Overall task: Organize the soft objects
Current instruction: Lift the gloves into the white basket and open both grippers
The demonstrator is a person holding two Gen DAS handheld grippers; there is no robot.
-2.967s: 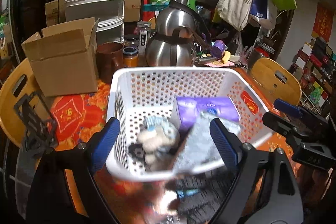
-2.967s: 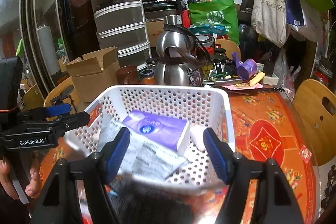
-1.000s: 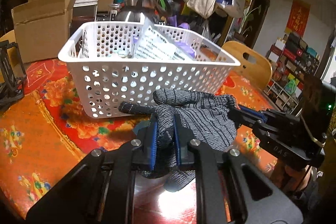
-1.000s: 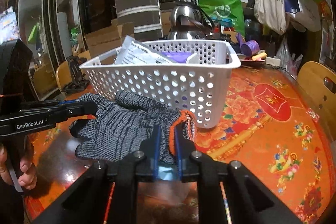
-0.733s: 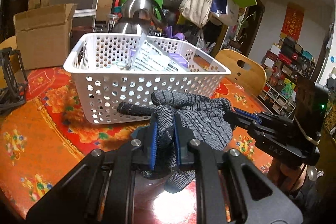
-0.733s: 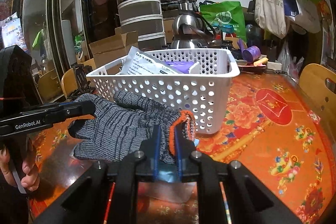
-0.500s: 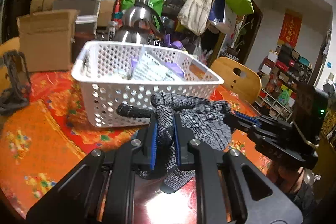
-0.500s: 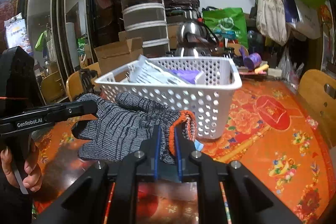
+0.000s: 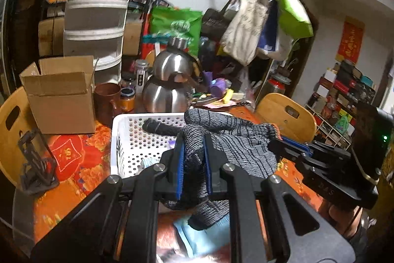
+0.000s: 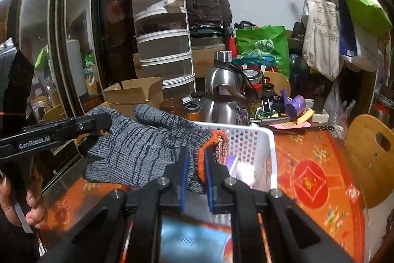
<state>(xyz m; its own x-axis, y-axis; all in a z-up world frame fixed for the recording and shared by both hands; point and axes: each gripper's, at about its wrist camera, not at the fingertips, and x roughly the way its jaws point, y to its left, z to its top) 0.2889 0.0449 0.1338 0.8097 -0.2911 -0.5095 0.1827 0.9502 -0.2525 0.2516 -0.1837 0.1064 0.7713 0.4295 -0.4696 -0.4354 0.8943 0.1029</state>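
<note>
- Above the white basket point(image 9: 123, 139), a grey knit glove point(image 9: 236, 144) hangs stretched between the two grippers, clear of the surface point(image 10: 317, 179)
- Left gripper point(image 9: 193, 164): jaws clenched on the finger end of the glove, knit bunched between the blue pads, one dark fingertip sticking out over the basket's far wall
- Right gripper point(image 10: 195, 171): jaws clenched on the glove's orange-trimmed cuff point(image 10: 209, 139), just beside the basket's near corner as its own camera sees it
- From the right wrist view the left gripper reaches in from the left, with a hand point(image 10: 32, 201) on its grip, and the glove's fingers spread in front of the basket
- Inside the basket, a purple pack point(image 10: 231, 162) and something white point(image 10: 243, 174) show through the gap beside the cuff; the rest is hidden by the glove
- Behind the basket stand a steel kettle point(image 9: 170, 80), a brown mug point(image 9: 106, 100) and an open cardboard box point(image 9: 61, 95)
- Below the glove, nearer than the basket, a light blue packet point(image 9: 204, 236) lies on the orange patterned cloth, blurred
- To the basket's right, a wooden chair back point(image 9: 285, 115) rises beyond the edge of the surface
</note>
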